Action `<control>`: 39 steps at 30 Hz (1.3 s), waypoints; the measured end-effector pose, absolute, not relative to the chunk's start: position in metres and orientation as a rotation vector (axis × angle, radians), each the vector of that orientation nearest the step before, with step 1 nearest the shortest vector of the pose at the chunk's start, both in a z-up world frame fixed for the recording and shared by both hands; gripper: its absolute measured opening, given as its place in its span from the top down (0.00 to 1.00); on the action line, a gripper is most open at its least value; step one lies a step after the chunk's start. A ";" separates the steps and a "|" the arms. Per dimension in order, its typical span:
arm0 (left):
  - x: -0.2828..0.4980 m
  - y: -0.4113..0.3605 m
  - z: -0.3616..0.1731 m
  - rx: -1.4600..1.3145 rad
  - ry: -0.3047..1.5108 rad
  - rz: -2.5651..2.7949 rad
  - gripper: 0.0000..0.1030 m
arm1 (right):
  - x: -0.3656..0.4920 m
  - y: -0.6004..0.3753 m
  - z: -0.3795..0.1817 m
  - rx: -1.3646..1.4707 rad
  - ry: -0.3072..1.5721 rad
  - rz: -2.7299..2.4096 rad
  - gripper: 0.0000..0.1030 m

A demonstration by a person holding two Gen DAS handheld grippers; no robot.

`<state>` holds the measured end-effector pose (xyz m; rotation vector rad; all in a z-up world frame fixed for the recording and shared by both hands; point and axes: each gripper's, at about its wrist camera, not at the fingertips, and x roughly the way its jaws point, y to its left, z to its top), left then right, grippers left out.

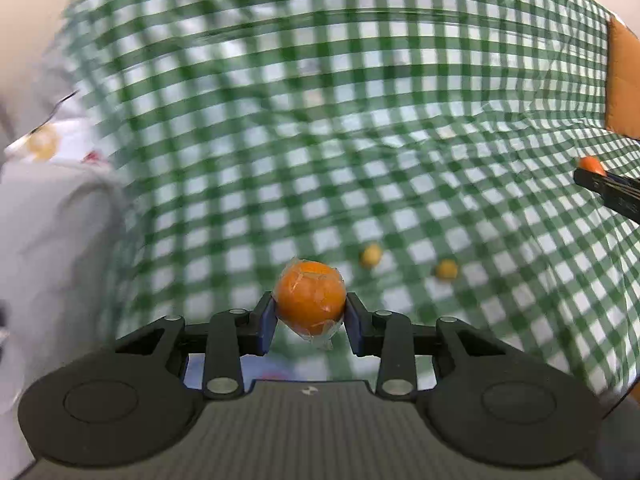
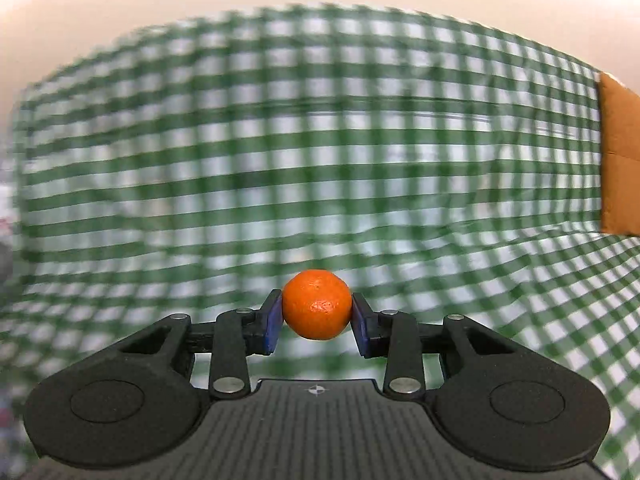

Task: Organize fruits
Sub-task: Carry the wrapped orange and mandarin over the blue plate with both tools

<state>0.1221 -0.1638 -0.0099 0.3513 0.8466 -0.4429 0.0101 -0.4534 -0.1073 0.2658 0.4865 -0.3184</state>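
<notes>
Both grippers carry fruit above a green-and-white checked tablecloth (image 2: 320, 140). No bowl, tray or other destination can be made out with certainty in either wrist view, so the judged step is transport toward a drop-off point.

**Left gripper** (image 1: 310, 312): the jaws are closed to the width of a plastic-wrapped orange fruit (image 1: 310, 304), which sits between the two blue pads (image 1: 267, 326). The wrap wrinkles and trails a loose tail below the fruit.

**Right gripper** (image 2: 317, 306): the jaws are closed on a bare mandarin (image 2: 317, 304), held at its widest part between the pads. The same gripper shows at the right edge of the left wrist view.

Procedure for the step in hand:
1. Keep each gripper level. Both fruits are round and gripped only at two side contacts, so tilting probably lets them roll out forward.
2. Maintain steady squeeze. The wrapped fruit is likely slippery, since the film can slide against the pads.
3. Move smoothly. Background blur suggests fast travel; slow down before release.
4. Open the jaws only when the fruit is low over its destination.

Position of remaining items, relative to the left gripper: two small yellow fruits (image 1: 371, 255) (image 1: 447, 269) lie on the cloth ahead and slightly right. A white bag (image 1: 60, 148) with a pale round item lies far left. A cardboard box (image 1: 622, 80) stands far right.
</notes>
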 end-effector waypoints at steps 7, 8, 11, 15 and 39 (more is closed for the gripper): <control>0.051 -0.086 0.014 0.309 0.874 -0.373 0.61 | -0.057 -0.340 -0.061 0.308 0.462 -0.152 0.64; 0.042 -0.078 0.016 0.309 0.872 -0.366 0.62 | -0.065 -0.325 -0.057 0.314 0.469 -0.120 0.64; 0.014 -0.050 0.023 0.299 0.863 -0.336 0.62 | -0.089 -0.276 -0.041 0.322 0.494 -0.025 0.64; -0.019 -0.018 0.029 0.277 0.863 -0.318 0.62 | -0.117 -0.225 -0.024 0.297 0.510 0.076 0.64; -0.065 0.026 0.031 0.211 0.824 -0.303 0.62 | -0.166 -0.152 0.005 0.176 0.532 0.171 0.64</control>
